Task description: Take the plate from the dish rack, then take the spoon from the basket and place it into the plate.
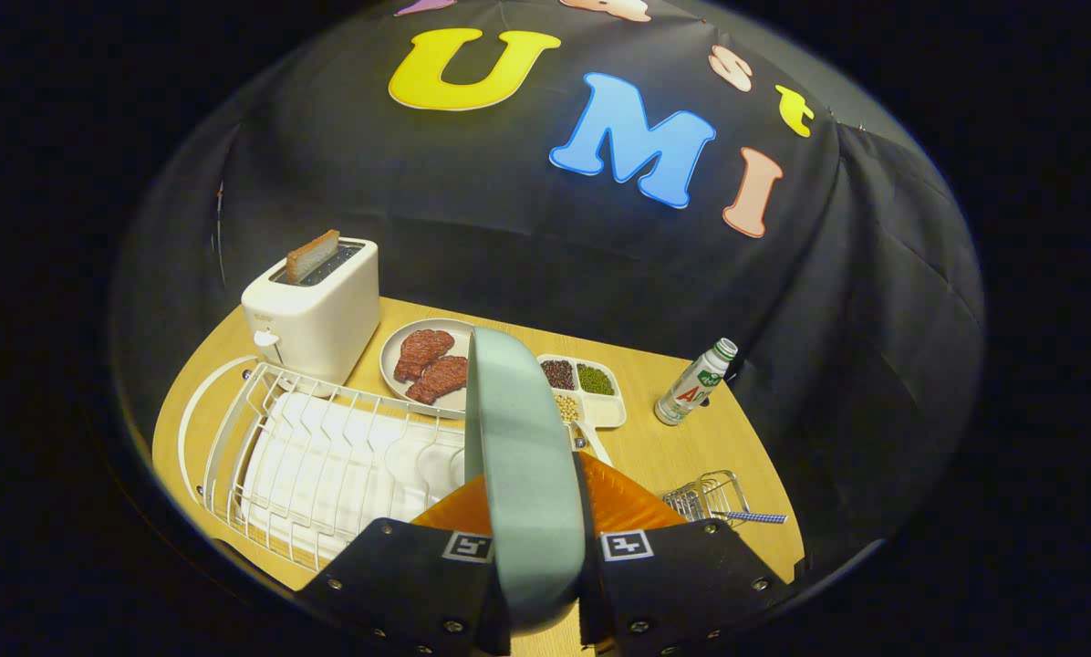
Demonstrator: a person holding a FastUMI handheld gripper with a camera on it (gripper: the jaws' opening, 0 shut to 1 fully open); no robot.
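We see toaster (313, 310) w/ bread, empty dish rack (327, 461) on surface (682, 452), jaws clamped on plate (523, 474) held edge-on, hiding part of steak dish (400, 351) & tray, basket (710, 497) far right, spoon (753, 517) handle only.

The tongs (536, 547) carry two broad, dark, blocky mounts, one at seven o'clock and one at five. Each mount bears a square black-and-white marker tag on its upper inner corner. Small round silver screws dot the faces of both mounts.
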